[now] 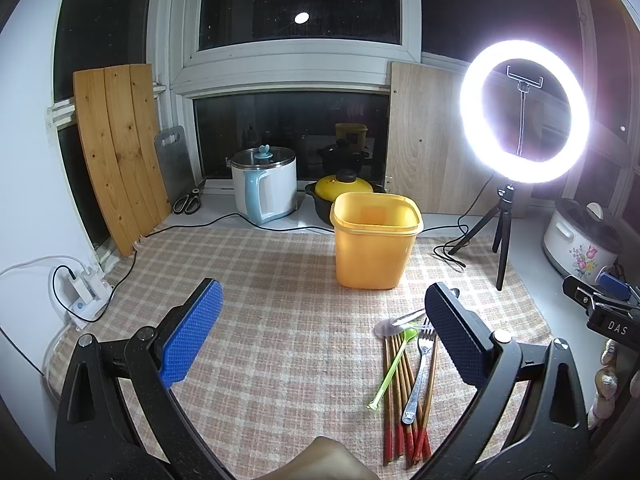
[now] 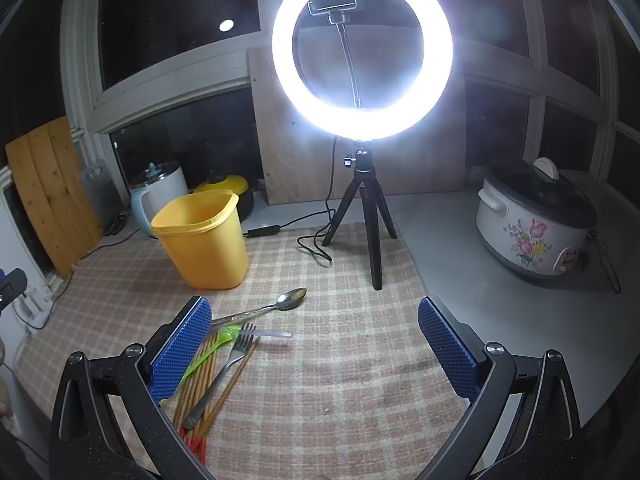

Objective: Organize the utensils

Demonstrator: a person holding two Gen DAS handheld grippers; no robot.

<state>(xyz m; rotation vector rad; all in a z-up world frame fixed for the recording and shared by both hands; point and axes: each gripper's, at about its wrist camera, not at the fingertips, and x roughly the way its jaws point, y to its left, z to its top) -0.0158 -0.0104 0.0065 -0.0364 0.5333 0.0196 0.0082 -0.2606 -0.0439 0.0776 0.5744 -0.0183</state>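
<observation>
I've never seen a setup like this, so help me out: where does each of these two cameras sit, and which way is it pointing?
Left wrist: on the left gripper, facing the window over the checked cloth; its own open blue-padded fingers show.
Right wrist: on the right gripper, facing the ring light; its open fingers show.
Shared: yellow bin, fork, chopsticks, ring light.

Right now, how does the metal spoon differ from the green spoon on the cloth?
The metal spoon is shiny steel; the green spoon is see-through green plastic. The metal spoon lies farthest from the camera, its bowl pointing toward the tripod; the green spoon lies across the chopsticks, beside the fork. Both rest flat on the checked cloth, outside the yellow bin.
</observation>
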